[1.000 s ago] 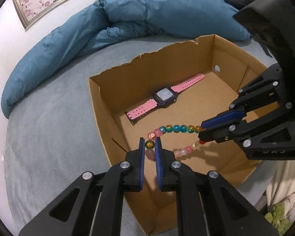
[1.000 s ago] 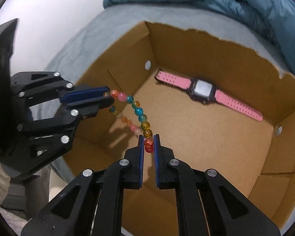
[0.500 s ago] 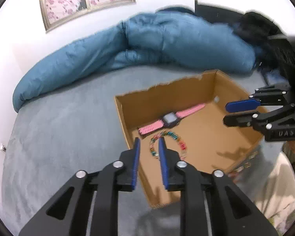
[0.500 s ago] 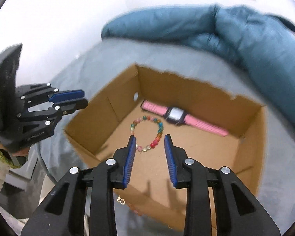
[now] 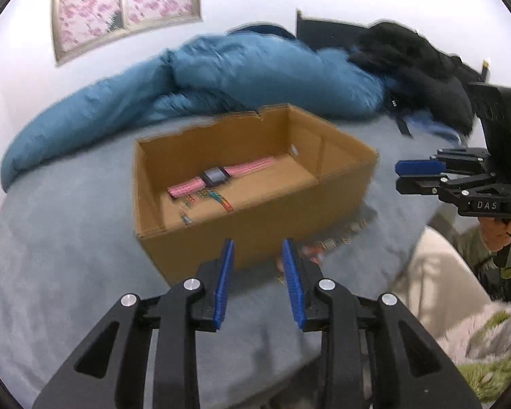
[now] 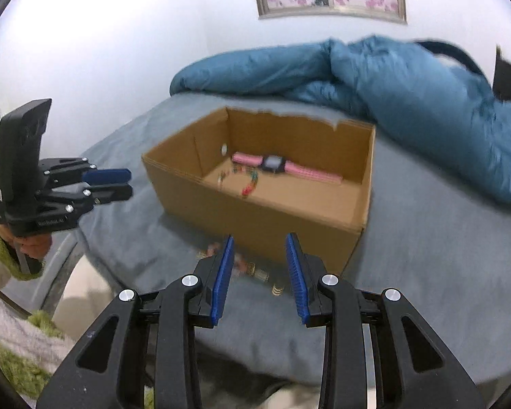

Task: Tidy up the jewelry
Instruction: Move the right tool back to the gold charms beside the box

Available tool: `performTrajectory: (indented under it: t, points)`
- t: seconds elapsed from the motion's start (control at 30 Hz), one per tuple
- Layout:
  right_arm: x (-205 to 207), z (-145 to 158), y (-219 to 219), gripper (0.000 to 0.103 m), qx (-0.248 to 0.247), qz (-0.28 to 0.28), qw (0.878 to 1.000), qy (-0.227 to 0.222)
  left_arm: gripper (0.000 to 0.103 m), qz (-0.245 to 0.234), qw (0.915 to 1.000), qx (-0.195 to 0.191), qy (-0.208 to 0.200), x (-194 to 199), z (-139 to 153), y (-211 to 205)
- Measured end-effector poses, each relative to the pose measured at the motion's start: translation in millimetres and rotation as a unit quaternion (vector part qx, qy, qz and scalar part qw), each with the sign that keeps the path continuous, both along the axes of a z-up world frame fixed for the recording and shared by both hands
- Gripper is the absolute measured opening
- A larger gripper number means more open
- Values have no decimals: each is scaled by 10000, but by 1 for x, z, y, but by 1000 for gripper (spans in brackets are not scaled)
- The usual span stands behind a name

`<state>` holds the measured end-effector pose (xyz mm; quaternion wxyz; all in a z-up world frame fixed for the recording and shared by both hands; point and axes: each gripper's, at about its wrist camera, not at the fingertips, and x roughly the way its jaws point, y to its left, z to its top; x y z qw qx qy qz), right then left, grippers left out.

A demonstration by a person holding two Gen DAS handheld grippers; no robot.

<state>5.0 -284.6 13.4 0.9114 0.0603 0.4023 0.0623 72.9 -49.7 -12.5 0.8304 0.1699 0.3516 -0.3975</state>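
Note:
A cardboard box (image 5: 262, 225) (image 6: 255, 218) stands on the grey bed. Inside lie a pink-strapped watch (image 5: 218, 177) (image 6: 276, 165) and a multicoloured bead bracelet (image 5: 218, 199) (image 6: 250, 182). My left gripper (image 5: 258, 255) is open and empty, held back in front of the box; it also shows in the right wrist view (image 6: 115, 184). My right gripper (image 6: 259, 248) is open and empty, also in front of the box, and shows at the right of the left wrist view (image 5: 415, 175). More jewelry (image 5: 327, 243) (image 6: 252, 271) lies blurred on the bed by the box's near wall.
A blue duvet (image 5: 221, 78) (image 6: 391, 78) is heaped behind the box. Dark clothing (image 5: 422, 68) lies at the far right. A framed flower picture (image 5: 122, 3) hangs on the white wall. The bed's grey sheet (image 5: 51, 255) surrounds the box.
Both grippers let go of the bead bracelet, which now lies in the box. Both opened and pulled back and up, out of the box to its front.

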Motion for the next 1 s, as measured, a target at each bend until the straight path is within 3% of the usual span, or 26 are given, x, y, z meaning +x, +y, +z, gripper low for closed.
performTrajectory:
  t: [0.17,0.43,0.67,1.0]
  points:
    - [0,-32,5,30,-89,5,9997,208,28,-371,9984,390,172,-4,-43,-25]
    - [9,-72,0,30,-399,33,9977,555,28,-571,9946,841,195,10,-86,-45]
    - [21,-91,-18,27,-448,-91,9966,685,30,-668,9925,997,230,15,-105,-53]
    - [24,-106,-24,26,-530,-102,9950,834,32,-679,9930,896,357,26,-113,-60]
